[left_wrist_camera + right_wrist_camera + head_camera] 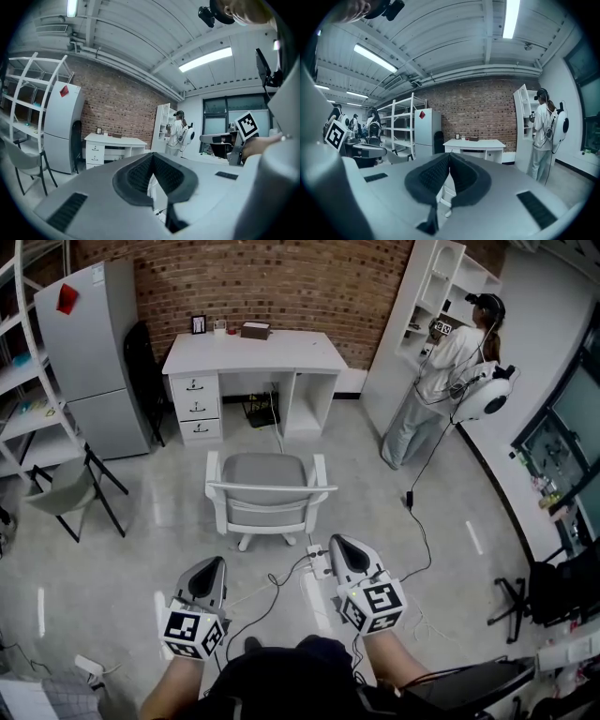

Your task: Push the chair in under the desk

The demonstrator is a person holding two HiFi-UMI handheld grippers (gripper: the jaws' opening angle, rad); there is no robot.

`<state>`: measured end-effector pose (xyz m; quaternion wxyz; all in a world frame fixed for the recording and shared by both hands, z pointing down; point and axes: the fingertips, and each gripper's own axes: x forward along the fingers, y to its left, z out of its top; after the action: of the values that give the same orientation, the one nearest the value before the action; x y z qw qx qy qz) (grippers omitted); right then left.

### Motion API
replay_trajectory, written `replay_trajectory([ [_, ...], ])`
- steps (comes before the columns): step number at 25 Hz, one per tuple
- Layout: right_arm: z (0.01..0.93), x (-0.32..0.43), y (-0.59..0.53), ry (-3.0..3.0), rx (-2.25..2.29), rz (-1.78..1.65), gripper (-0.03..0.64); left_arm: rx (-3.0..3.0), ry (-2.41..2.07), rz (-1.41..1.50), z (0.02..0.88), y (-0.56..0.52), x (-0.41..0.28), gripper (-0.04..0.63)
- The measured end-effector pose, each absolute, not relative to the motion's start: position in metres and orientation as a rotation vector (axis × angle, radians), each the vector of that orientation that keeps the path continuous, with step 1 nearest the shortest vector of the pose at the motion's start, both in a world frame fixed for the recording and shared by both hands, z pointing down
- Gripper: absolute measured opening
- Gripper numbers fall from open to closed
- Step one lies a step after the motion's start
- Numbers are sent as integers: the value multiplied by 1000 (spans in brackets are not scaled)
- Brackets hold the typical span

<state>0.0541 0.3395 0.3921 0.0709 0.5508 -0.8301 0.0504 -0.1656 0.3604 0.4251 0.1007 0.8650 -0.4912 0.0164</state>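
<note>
Grey cloth-look chair seat (264, 474), smooth white desk (253, 351), rough brick wall (281, 277), glossy floor (141, 549)

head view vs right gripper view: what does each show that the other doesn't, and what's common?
Head view only: the grey chair seen whole from above, standing clear of the desk, and cables on the floor. Right gripper view only: ceiling lights, people at far left, and the right gripper with its jaws shut together, nothing between them. Both: the desk, brick wall, fridge, and a person standing at the white shelves.
</note>
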Motion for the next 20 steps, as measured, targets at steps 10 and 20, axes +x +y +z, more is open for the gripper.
replay_trajectory([
  [10,399,31,331,-2459,1631,146,8,2588,-1378,41,430,339,-177,7],
  [20,406,29,269,-2511,1581,147,8,2588,-1432,114,432,296,-184,7],
])
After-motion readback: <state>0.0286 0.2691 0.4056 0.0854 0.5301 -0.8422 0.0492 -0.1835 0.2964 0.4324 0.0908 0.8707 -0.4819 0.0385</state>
